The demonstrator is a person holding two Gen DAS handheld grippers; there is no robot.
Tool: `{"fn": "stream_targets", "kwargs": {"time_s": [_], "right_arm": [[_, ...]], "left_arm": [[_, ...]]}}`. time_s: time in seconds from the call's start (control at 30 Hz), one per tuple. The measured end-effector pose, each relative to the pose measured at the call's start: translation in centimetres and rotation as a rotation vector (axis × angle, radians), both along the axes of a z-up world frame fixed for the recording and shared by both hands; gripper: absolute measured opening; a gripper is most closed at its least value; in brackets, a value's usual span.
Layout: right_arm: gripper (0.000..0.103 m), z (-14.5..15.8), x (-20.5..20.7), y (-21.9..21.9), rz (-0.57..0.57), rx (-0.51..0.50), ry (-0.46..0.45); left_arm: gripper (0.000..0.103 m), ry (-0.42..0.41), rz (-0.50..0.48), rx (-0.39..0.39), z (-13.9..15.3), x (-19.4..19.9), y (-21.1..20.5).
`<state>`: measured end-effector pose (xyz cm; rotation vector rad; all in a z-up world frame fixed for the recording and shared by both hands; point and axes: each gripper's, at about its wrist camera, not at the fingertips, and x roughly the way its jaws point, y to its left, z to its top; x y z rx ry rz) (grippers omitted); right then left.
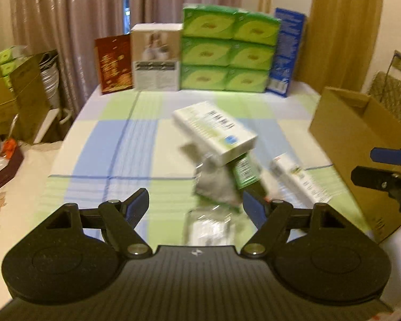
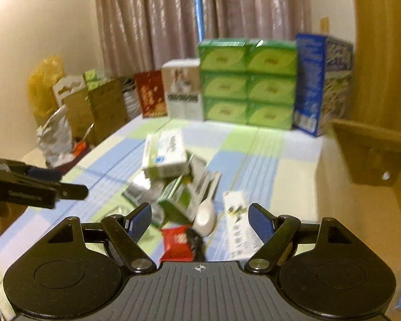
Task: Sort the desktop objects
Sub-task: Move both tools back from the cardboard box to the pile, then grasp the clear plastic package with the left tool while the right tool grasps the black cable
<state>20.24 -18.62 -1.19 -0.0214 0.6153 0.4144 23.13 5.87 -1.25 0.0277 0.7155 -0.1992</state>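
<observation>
A pile of small items lies mid-table on the checked cloth [image 1: 115,144]. On top rests a white box with a barcode [image 1: 214,131] [image 2: 164,155]. Under it lie a green box [image 1: 244,172] [image 2: 177,200], a grey foil pouch [image 1: 216,184], a clear packet [image 1: 208,227], a long white box [image 1: 298,182] [image 2: 238,224], a white spoon-like piece [image 2: 205,218] and a red sachet [image 2: 176,242]. My left gripper [image 1: 196,208] hangs open just short of the pile, nothing between its fingers. My right gripper [image 2: 200,220] is open above the red sachet and spoon, touching neither.
An open cardboard box [image 1: 342,136] [image 2: 371,155] stands at the table's right edge. Green tissue packs [image 1: 227,50], a blue carton [image 1: 287,53], a rabbit-picture box [image 1: 156,58] and a red box [image 1: 115,62] line the back. Cartons and clutter [image 1: 16,93] crowd the left.
</observation>
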Motion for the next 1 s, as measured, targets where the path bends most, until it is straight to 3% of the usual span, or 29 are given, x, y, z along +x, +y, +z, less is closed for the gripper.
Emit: {"fn": "stream_targets", "kwargs": {"time_s": [0.17,0.43,0.77,1.0], "right_arm": [[0.077,-2.4,1.0,1.1,0.033,0.024,0.075],[0.076,-5.4,1.6,1.9,0.05,-0.077,0.115],[0.047,-7.1,3.0,2.4,0.067,-0.142,0.136],[0.04,-8.2,3.9,2.2,0.046,-0.174,0.177]], "left_arm": [[0.076,0.034,0.005,0.039,-1.6,-1.1,1.7],[0.076,0.103,-0.047,0.042,-4.2,0.1,2.1],[0.076,0.134,-0.092,0.031,-5.4,1.9,0.2],[0.076,0.162,-0.102,0.032,-6.4,2.2,-0.2]]}}
